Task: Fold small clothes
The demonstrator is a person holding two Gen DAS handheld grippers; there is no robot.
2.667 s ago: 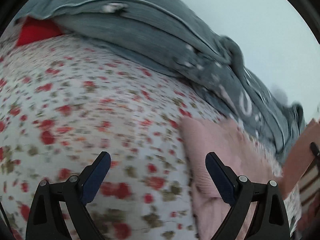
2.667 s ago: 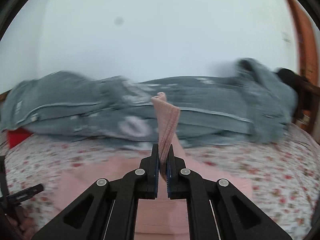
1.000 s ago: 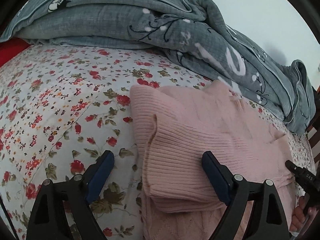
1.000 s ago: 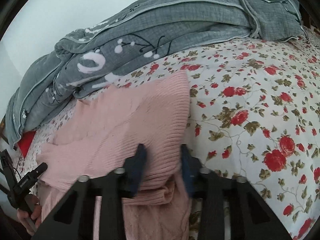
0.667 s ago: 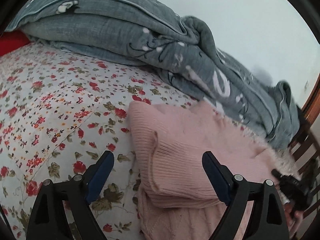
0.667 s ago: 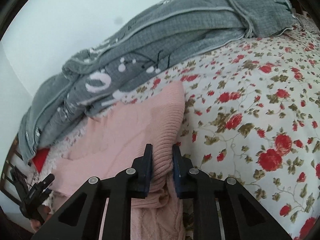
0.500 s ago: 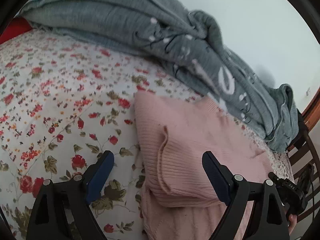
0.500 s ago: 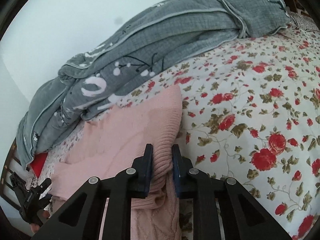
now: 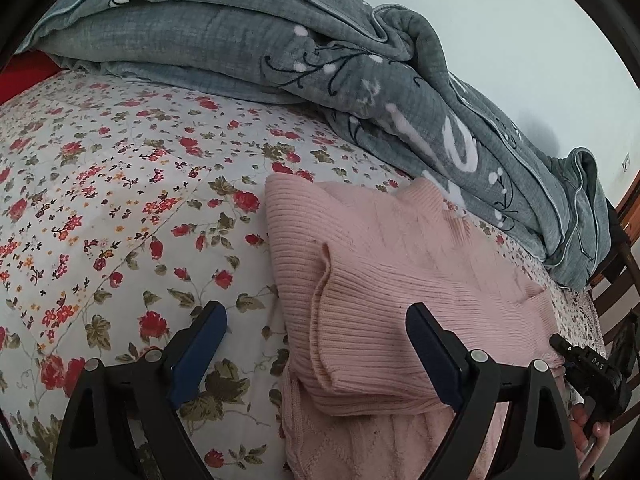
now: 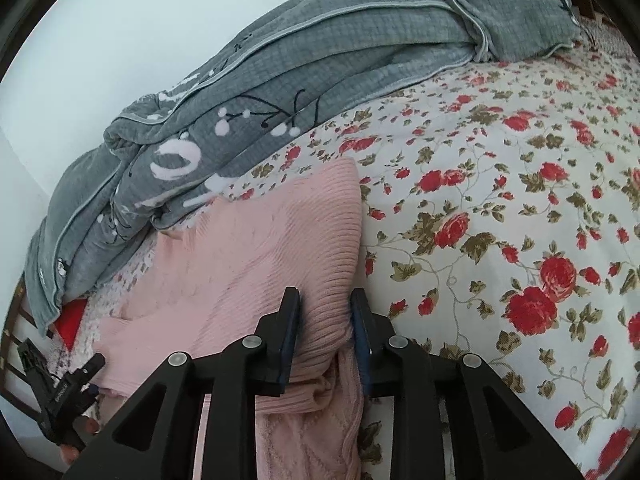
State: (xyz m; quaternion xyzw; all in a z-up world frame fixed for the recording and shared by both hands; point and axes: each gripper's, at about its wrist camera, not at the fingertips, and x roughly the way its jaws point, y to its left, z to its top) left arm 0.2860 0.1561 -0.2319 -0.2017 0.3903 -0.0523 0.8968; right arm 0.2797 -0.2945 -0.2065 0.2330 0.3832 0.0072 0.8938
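My left gripper (image 9: 316,354) hangs released at lower frame; right gripper (image 10: 325,334) is opening around the pink sweater's (image 10: 256,256) ribbed fold at centre — if cloth snags a finger, I drag the fold apart.

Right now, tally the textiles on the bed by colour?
Pink: 1, knit sweater
Grey: 1, quilt
Red: 1, cloth at the bed edge, kind unclear
Floral white: 1, bedsheet
Total: 4
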